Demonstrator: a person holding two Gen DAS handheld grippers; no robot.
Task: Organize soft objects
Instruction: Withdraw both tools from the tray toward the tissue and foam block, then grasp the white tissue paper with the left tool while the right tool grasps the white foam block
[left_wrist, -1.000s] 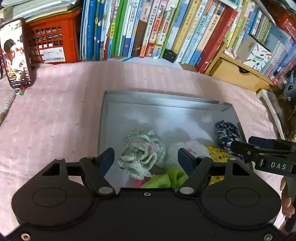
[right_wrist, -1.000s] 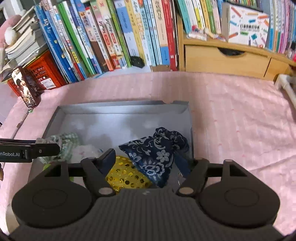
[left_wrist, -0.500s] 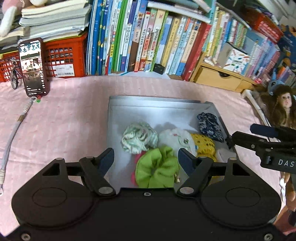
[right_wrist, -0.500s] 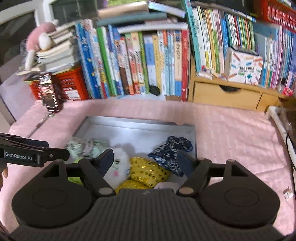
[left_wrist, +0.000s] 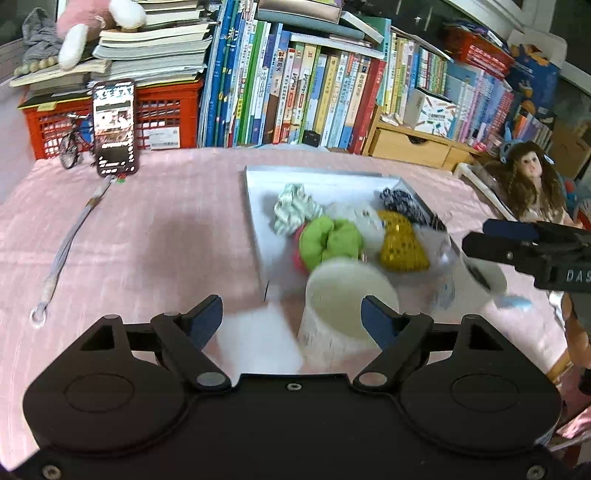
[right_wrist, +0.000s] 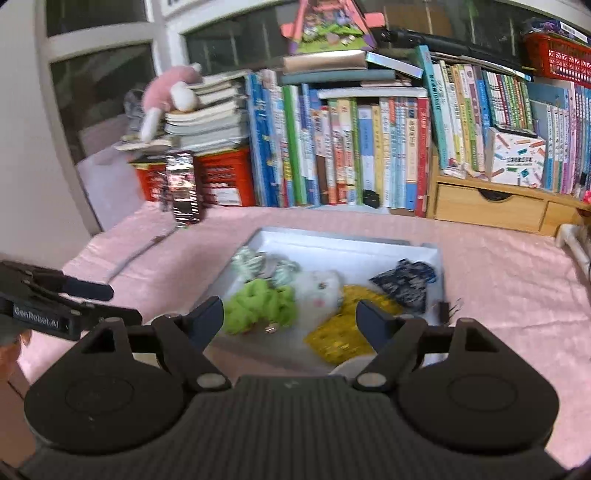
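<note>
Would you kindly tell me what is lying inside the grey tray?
Inside the grey tray: a striped scrunchie, green scrunchie, white plush, gold sequin pouch and navy floral pouch. Whatever lies beneath them is hidden.

The desk is covered by a pink woven cloth (left_wrist: 155, 236). A smooth, matt grey tray (right_wrist: 343, 245) is seen; a fluffy green scrunchie (left_wrist: 330, 240), a glossy sequinned yellow pouch (left_wrist: 400, 243) and a wooden drawer unit (right_wrist: 487, 206) are shown.
</note>
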